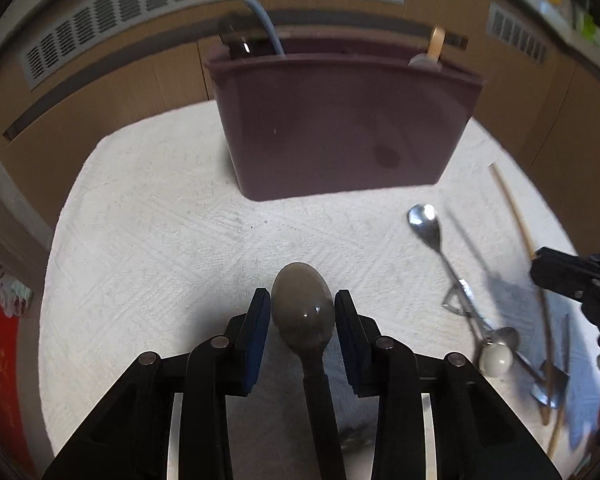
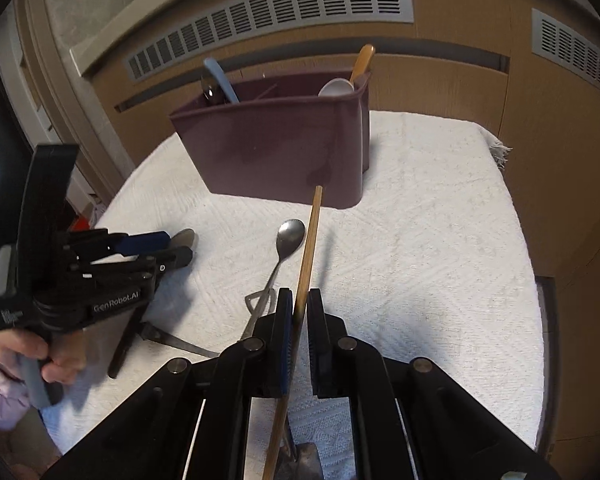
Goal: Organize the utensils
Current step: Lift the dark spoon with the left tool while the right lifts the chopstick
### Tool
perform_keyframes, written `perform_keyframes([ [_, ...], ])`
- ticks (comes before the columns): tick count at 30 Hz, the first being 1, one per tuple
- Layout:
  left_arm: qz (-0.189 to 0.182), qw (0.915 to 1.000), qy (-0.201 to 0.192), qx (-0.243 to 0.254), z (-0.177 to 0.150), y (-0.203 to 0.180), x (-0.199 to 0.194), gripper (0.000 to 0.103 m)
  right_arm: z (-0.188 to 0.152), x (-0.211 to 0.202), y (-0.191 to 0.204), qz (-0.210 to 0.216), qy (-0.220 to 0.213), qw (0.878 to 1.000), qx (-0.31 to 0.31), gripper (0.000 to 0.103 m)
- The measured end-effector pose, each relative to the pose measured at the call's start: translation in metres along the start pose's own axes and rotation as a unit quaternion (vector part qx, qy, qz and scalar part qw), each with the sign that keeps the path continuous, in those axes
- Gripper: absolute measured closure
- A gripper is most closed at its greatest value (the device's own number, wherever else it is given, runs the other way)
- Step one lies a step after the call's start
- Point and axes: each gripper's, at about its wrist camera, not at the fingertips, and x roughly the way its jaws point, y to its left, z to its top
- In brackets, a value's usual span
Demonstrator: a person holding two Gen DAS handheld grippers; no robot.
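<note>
Two utensils are mid-pickup: the right gripper [image 2: 299, 308] clamps a chopstick [image 2: 309, 244], the left gripper [image 1: 302, 312] narrowly brackets a dark spoon [image 1: 302, 312], pad contact unclear, and both must next reach the caddy [image 2: 276, 148].

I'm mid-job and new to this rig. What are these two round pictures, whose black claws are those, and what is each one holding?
No robot: a person carries a hand-held gripper in each hand, each with a fisheye camera looking along its fingers. In the left wrist view, the left hand-held gripper has a grey-brown spoon between its fingers. In the right wrist view, the right hand-held gripper is shut on a wooden chopstick. On the white cloth stand a purple utensil caddy and a loose metal spoon.
</note>
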Motion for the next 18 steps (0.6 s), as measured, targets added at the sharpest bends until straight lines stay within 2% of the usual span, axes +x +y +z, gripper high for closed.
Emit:
perform_keyframes([
  [6,-0.042,0.995,-0.083,-0.036,-0.016,0.008,-0.062,0.069,0.0,-0.025,0.009,0.013,-0.031,0.999,-0.005,0.097],
  [8,-0.049,0.9939,-0.09,-0.041,-0.016,0.011,-0.071,0.069,0.002,-0.026,0.016,0.007,-0.028,0.999,-0.025,0.097],
  [10,-0.052,0.9934,-0.092,-0.044,-0.017,0.016,-0.076,0.069,0.002,-0.019,0.017,-0.016,-0.011,0.999,-0.034,0.095],
  [14,-0.03,0.992,-0.118,-0.032,-0.023,0.014,-0.089,0.069,-0.001,0.006,0.006,-0.021,0.043,0.999,-0.015,0.085],
  [18,-0.042,0.9916,-0.117,-0.038,-0.022,0.014,-0.089,0.069,0.002,0.034,0.005,-0.032,0.071,0.997,0.0,0.085],
])
